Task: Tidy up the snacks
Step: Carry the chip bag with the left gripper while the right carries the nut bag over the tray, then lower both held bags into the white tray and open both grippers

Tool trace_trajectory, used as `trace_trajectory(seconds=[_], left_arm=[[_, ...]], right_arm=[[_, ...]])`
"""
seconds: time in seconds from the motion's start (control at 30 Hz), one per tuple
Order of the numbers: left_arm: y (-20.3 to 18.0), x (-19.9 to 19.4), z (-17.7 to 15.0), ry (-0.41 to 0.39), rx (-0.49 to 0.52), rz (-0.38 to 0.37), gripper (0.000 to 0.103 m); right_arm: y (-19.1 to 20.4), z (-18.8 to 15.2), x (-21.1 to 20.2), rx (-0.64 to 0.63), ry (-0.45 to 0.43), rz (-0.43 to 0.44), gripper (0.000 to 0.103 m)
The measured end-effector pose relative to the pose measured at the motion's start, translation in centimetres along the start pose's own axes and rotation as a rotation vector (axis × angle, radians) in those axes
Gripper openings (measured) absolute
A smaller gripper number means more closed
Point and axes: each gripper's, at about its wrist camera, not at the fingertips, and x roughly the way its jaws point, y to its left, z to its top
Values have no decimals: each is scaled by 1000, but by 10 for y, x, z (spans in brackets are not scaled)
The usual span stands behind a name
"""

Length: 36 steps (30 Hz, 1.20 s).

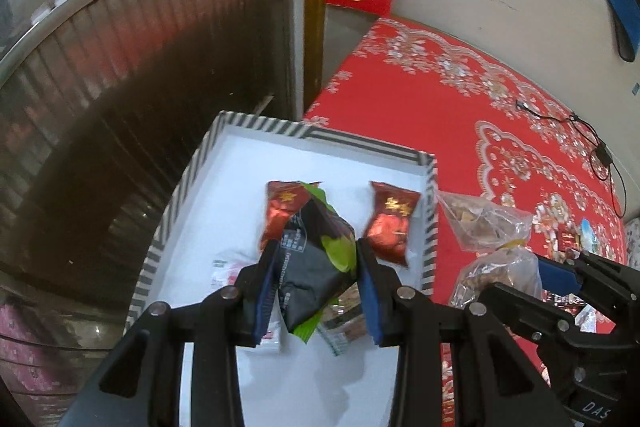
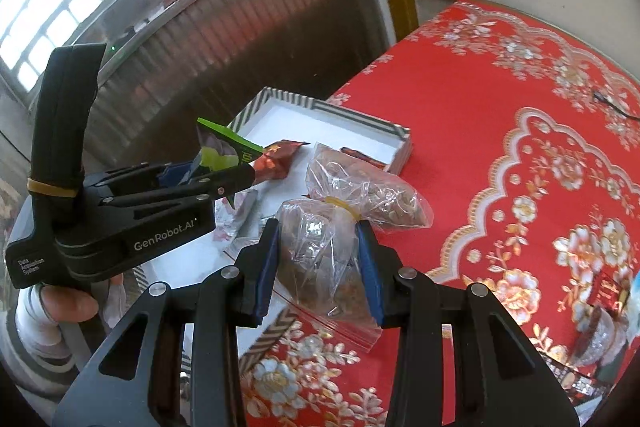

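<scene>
My left gripper (image 1: 316,259) is shut on a black and green snack packet (image 1: 316,267), held above a white tray with a striped rim (image 1: 256,125). Two red packets (image 1: 390,223) lie in the tray behind it. In the right wrist view my right gripper (image 2: 318,239) is shut on a clear plastic bag of brown snacks (image 2: 320,255), tied with a yellow band, above the tray's near right edge. The left gripper (image 2: 224,183) with its green-edged packet (image 2: 224,151) shows at the left there. The right gripper's blue-padded fingers (image 1: 556,273) enter the left wrist view at the right.
A red tablecloth with gold flowers (image 2: 520,147) covers the table to the right of the tray. More wrapped snacks (image 2: 608,291) lie at its right edge, and a black cable (image 1: 592,143) farther back. A dark ribbed shutter (image 1: 120,67) stands to the left. White packets (image 1: 228,267) lie in the tray.
</scene>
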Motion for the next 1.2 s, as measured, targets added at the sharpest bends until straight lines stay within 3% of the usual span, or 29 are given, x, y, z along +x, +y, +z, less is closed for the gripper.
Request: trace_trajectory(seconds=[0.6,1.2], left_arm=[[43,9,-11,30,-54,41,39],[61,19,-21,62,-79,61,39]], right_arm=[[29,5,38,-37,56,42,37],[39,5,71,-62,109,57,37]])
